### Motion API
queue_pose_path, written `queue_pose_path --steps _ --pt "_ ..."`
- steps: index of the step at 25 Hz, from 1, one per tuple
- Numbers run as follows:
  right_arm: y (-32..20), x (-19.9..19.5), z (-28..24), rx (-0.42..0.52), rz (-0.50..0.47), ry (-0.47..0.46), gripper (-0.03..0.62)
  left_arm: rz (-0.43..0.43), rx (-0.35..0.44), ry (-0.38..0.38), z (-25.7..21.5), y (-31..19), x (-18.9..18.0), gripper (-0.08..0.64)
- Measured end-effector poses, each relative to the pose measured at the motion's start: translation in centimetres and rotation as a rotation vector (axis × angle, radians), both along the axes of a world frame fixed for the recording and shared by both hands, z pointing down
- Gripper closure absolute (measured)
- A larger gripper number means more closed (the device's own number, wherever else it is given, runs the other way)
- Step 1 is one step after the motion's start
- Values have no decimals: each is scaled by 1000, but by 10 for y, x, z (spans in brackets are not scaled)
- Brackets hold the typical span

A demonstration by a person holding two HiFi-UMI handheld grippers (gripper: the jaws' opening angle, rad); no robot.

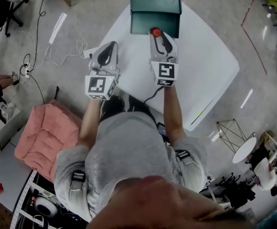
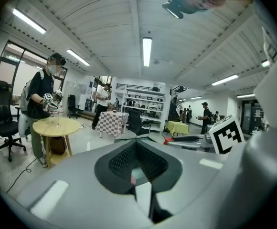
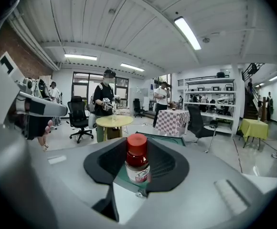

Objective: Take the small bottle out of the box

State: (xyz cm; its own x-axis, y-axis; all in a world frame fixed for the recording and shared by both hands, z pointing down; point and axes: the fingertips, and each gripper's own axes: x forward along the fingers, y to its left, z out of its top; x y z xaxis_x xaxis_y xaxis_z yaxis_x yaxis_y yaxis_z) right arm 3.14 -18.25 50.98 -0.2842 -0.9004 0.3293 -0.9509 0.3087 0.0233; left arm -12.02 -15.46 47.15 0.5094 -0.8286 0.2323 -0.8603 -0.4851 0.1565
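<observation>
Slippage risk: right gripper (image 3: 139, 178) clamps the small bottle (image 3: 137, 162) upright over the near wall of the box (image 1: 155, 6), where a slackened grip or a knock would likely drop it back in; left gripper (image 2: 139, 174) hangs empty, jaws apart.

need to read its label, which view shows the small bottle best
The right gripper view: the bottle stands upright between the jaws, red cap and label showing. The head view shows only its red cap at the tip of the right gripper, by the green box. The left gripper view shows at most a red speck.
</observation>
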Motion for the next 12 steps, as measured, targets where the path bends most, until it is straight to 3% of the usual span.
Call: queue_pose_path --steps 12 --pt "55 87 -31 37 236 20 462 243 36 30 -21 21 88 549"
